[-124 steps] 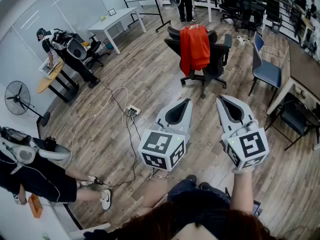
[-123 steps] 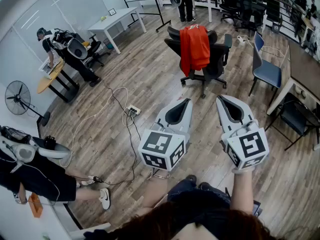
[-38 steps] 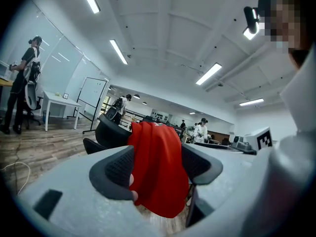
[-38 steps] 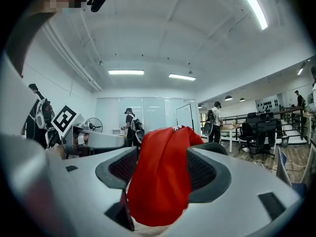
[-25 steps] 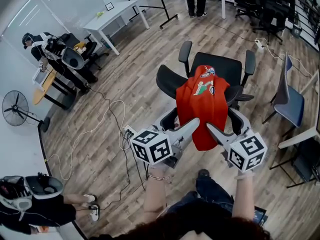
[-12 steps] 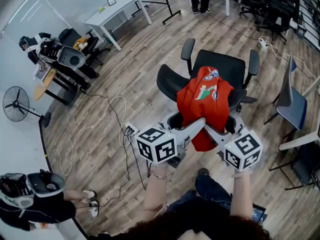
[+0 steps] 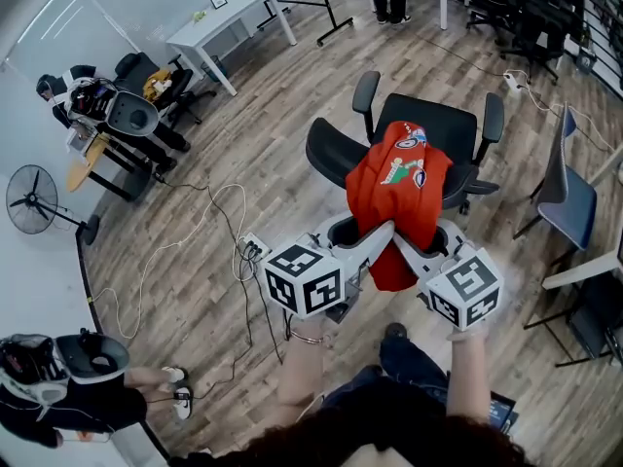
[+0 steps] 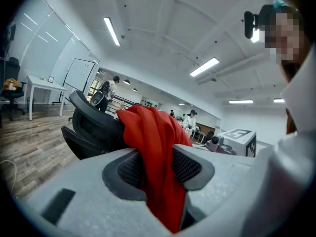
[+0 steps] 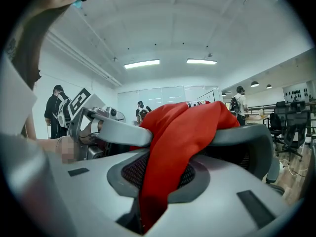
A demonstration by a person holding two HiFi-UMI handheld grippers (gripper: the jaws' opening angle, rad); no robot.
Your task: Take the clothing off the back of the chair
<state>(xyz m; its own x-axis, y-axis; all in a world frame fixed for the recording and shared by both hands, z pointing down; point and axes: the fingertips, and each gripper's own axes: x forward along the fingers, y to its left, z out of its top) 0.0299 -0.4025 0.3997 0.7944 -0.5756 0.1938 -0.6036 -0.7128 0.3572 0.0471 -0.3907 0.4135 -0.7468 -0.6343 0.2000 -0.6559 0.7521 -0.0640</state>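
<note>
The left gripper (image 7: 376, 241) and right gripper (image 7: 407, 249) meet side by side at the lower part of a red shirt (image 7: 397, 188) draped over the back of a black chair (image 7: 336, 154) on a wood floor (image 7: 243, 134). Both pairs of fingers are closing, narrowed to a slim gap, and each has a fold of the red cloth pinched between its pads.

Wood floor (image 7: 263, 154); white table (image 7: 229, 22); standing fan (image 7: 29, 200) nr wall; ceiling strip lights (image 8: 112, 32).
</note>
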